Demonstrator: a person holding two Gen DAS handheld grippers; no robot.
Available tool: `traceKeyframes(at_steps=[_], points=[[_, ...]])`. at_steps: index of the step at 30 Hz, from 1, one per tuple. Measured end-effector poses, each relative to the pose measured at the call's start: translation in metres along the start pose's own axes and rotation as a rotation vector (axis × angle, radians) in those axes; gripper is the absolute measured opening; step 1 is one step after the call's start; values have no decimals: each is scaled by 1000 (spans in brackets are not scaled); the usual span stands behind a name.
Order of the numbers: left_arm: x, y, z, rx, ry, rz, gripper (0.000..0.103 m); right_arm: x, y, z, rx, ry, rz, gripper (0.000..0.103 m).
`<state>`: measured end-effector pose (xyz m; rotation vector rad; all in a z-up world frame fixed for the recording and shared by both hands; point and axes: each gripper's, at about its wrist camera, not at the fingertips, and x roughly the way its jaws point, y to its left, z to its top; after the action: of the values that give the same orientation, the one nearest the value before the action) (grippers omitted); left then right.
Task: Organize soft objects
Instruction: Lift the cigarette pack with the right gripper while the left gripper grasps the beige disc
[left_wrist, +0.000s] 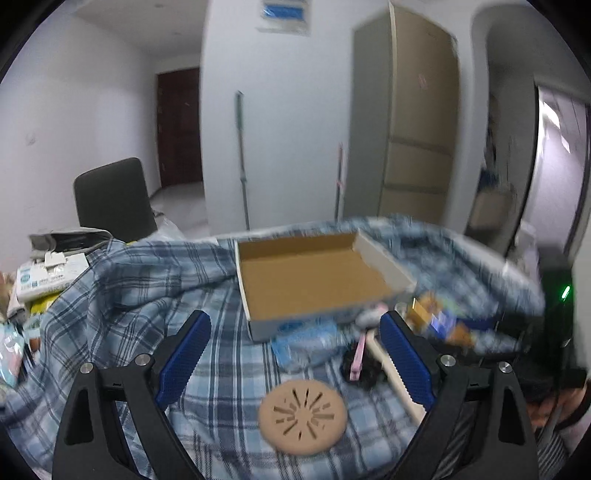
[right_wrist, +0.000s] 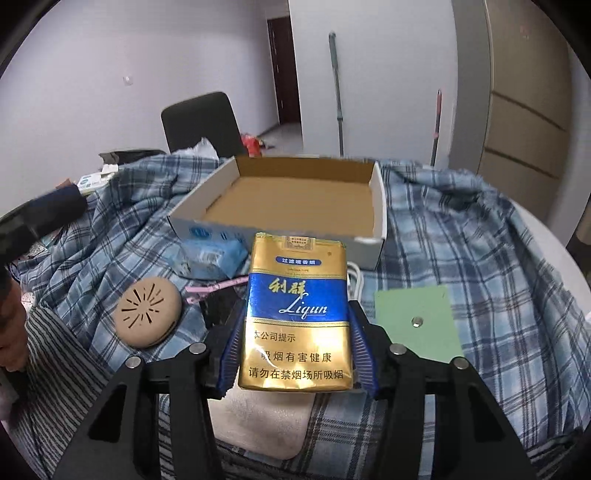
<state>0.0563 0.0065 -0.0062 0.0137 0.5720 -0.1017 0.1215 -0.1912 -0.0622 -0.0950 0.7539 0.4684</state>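
Note:
My right gripper (right_wrist: 297, 325) is shut on a gold and blue soft cigarette pack (right_wrist: 297, 317), held upright above the plaid cloth (right_wrist: 461, 236) in front of the open cardboard box (right_wrist: 380, 206). The pack also shows blurred in the left wrist view (left_wrist: 439, 319) to the right of the box (left_wrist: 384, 254). My left gripper (left_wrist: 293, 343) is open and empty, above a tan round slotted puff (left_wrist: 303, 417). The puff (right_wrist: 147, 317) lies left of the pack. A blue tissue pack (right_wrist: 210, 254) lies by the box's front edge.
A white towel (right_wrist: 266, 424) lies under my right gripper. A green card (right_wrist: 417, 317) lies at the right, a pink clip (right_wrist: 210, 288) and a black item (left_wrist: 365, 369) near the middle. A black chair (right_wrist: 199, 122) and clutter (left_wrist: 44, 273) stand at the left.

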Motion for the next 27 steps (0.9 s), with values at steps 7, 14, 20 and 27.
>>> traceKeyframes(at_steps=[7, 14, 20, 27], points=[[50, -6, -21, 14, 276, -35, 95, 0, 3, 1, -12, -3, -1, 51], [88, 5, -42, -35, 448, -30, 90, -2, 3, -2, -12, -11, 5, 52], [90, 1, -47, -8, 480, -79, 90, -4, 3, -2, -8, -18, 16, 52], [103, -2, -56, 1, 543, -84, 86, -5, 3, -2, -5, -23, 25, 52]])
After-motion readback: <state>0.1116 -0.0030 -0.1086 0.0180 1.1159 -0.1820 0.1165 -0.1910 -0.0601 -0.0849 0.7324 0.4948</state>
